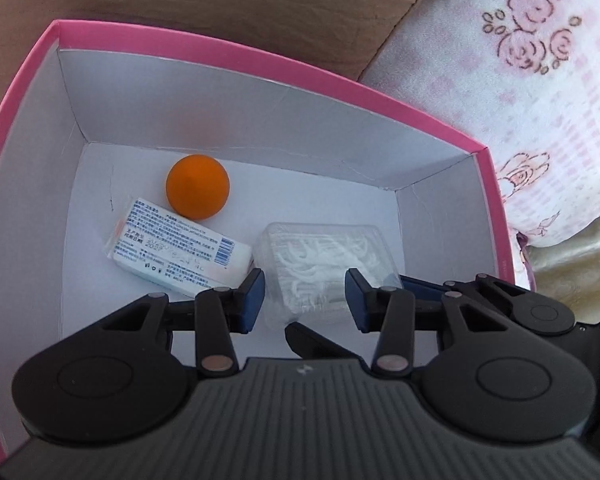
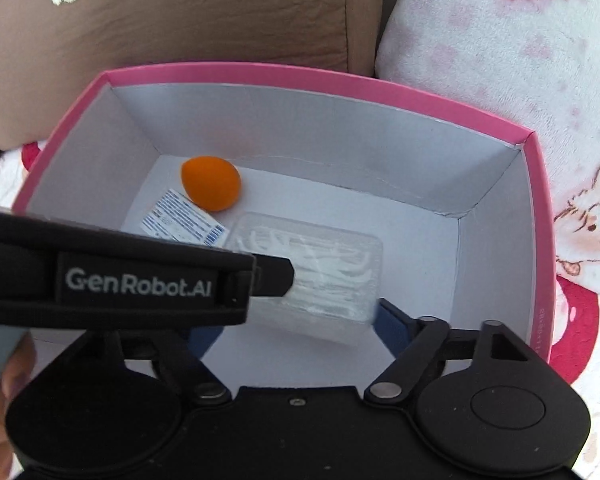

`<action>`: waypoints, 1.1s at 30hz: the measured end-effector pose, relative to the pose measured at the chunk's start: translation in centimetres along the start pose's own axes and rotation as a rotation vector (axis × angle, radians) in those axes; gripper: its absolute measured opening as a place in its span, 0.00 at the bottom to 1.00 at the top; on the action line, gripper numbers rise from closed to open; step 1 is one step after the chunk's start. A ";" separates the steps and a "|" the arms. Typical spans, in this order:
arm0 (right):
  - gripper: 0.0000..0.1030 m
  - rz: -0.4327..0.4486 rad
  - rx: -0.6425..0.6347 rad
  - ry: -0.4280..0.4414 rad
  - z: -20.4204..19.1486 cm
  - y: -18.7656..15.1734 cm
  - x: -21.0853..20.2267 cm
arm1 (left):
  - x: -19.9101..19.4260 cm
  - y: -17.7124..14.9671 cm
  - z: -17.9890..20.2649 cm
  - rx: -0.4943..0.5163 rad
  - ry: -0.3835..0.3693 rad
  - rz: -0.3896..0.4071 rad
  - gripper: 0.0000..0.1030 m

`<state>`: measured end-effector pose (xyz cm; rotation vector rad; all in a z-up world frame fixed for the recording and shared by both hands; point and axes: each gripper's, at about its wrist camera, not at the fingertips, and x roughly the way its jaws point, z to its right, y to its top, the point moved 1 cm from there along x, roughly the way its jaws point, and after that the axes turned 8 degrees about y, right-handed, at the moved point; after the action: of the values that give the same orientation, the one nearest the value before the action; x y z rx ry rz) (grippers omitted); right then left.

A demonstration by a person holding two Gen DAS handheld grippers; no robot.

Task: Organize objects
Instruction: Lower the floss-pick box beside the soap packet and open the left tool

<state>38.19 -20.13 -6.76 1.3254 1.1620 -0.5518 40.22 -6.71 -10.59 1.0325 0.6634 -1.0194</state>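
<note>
Both your grippers are down inside the pink box (image 1: 228,50). The clear floss-pick case (image 1: 324,256) lies on the floor at 12 o'clock from your left gripper (image 1: 304,296), jaws apart around its near end, contact unclear. Your right gripper (image 2: 296,324) straddles it too, jaws wide, right pad (image 2: 390,322) at its corner. Long axis runs 10-to-4. White packet (image 1: 180,252) at 10, orange ball (image 1: 198,185) behind; left gripper crowds the right.

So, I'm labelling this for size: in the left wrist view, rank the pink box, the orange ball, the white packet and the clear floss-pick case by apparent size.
1. pink box
2. clear floss-pick case and white packet: look alike, and the case lies nearer the camera
3. orange ball
</note>
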 end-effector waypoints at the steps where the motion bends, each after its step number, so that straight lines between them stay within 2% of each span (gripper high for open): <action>1: 0.80 -0.002 0.005 0.003 0.1 -0.1 0.0 | 0.1 -0.1 0.0 -0.004 0.000 0.000 0.41; 7: 0.77 -0.027 0.011 0.013 0.7 -0.1 0.5 | 0.8 -0.3 0.0 -0.019 0.014 -0.018 0.40; 11: 0.77 -0.046 0.030 0.034 0.9 -0.1 0.7 | 0.6 -0.4 0.6 0.012 0.051 -0.011 0.40; 17: 0.76 -0.037 0.044 0.027 1.0 -0.1 0.5 | -0.9 -0.3 1.0 0.035 0.047 0.023 0.43; 22: 0.61 -0.028 0.106 0.037 1.5 -0.1 0.2 | -2.3 -0.5 0.9 0.053 0.054 0.045 0.43; 26: 0.61 -0.020 0.158 0.055 2.0 -0.1 0.2 | -3.4 -0.4 0.6 0.057 0.042 0.066 0.42; 31: 0.62 0.010 0.141 0.072 1.5 -0.6 0.0 | -4.1 -1.0 0.8 0.073 0.050 0.073 0.42; 33: 0.62 0.016 0.133 0.078 1.3 -0.6 0.2 | -4.2 0.0 0.3 0.077 0.048 0.074 0.42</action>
<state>38.19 -21.37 -7.42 1.4794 1.1940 -0.5786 38.50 -5.50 -6.94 1.1436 0.6243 -0.9646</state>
